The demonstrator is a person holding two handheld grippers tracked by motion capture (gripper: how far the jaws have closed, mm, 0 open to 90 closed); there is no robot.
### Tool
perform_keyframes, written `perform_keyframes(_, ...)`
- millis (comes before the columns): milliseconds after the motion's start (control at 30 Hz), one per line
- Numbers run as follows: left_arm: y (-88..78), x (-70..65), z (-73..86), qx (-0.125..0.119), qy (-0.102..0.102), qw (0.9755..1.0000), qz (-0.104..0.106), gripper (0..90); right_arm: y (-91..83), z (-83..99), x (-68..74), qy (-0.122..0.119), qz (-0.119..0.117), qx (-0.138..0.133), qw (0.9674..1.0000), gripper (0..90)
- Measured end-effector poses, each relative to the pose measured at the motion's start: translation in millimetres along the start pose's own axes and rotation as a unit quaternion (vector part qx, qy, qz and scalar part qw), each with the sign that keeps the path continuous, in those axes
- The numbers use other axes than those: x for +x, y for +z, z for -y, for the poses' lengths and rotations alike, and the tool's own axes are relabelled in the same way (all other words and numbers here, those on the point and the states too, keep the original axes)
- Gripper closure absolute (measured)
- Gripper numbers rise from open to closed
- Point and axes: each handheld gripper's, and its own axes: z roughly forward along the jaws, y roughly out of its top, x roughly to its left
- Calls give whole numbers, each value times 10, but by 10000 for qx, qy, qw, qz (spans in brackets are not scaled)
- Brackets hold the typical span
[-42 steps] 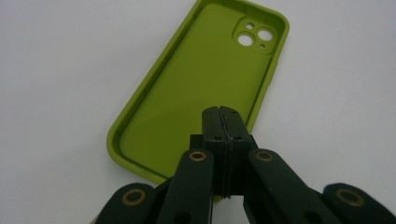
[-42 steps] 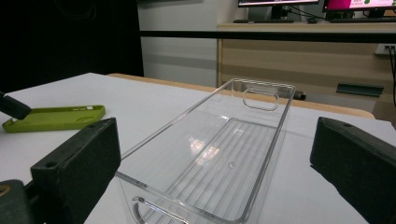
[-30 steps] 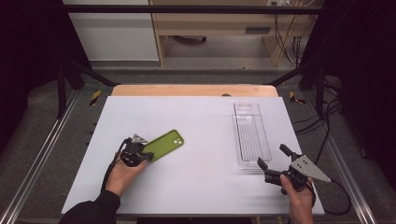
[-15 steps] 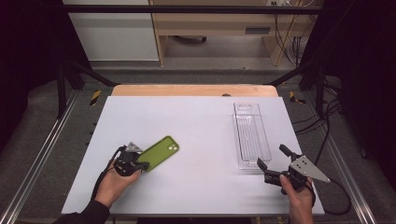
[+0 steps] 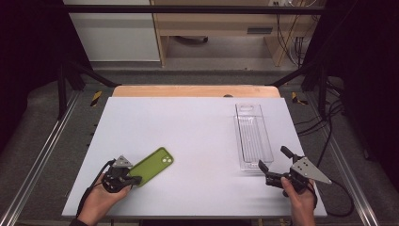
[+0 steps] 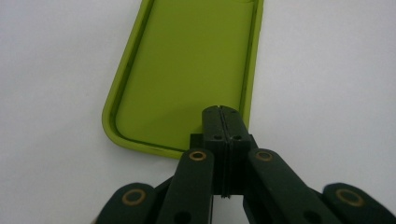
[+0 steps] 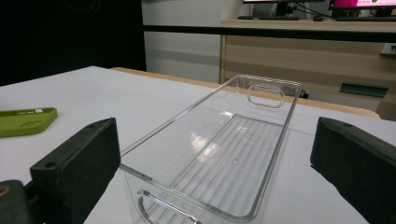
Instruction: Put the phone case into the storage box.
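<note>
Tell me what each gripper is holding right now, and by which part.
The left gripper is shut on the green phone case, pinching the rim at its near short end. The right gripper holds nothing; its open jaws flank the near end of the clear plastic tray.

The left gripper (image 5: 134, 179) has dragged the green phone case (image 5: 153, 165) nearer the table's front edge

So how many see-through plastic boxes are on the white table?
1. The long clear plastic box lies on the table's right side, just ahead of the right gripper, empty inside. None seems hidden.
</note>
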Motion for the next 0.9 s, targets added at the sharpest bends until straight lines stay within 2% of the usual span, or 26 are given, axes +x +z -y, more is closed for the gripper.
perform_keyframes(467, -172, -23, 227, 117, 23, 9999, 115, 900, 23, 7, 23, -42, -56, 71, 10000, 19)
perform_keyframes(567, -187, -28, 256, 80, 3, 9999, 126, 900, 21, 10, 25, -32, -59, 83, 9999, 19)
perform_keyframes(700, -193, -36, 242, 75, 33, 9999, 61, 899, 16, 12, 30, -55, -59, 77, 9999, 19)
perform_keyframes(767, -200, -40, 231, 17, 32, 10000, 45, 898, 6, 10, 40, -24, -65, 106, 9999, 19)
perform_keyframes(833, -250, -47, 171, -121, 122, 9998, -43, 891, 7, 10, 40, -30, -67, 103, 9999, 19)
perform_keyframes(900, -266, -49, 147, -172, 164, 9997, -72, 840, 16, 13, 37, -43, -76, 86, 9999, 19)
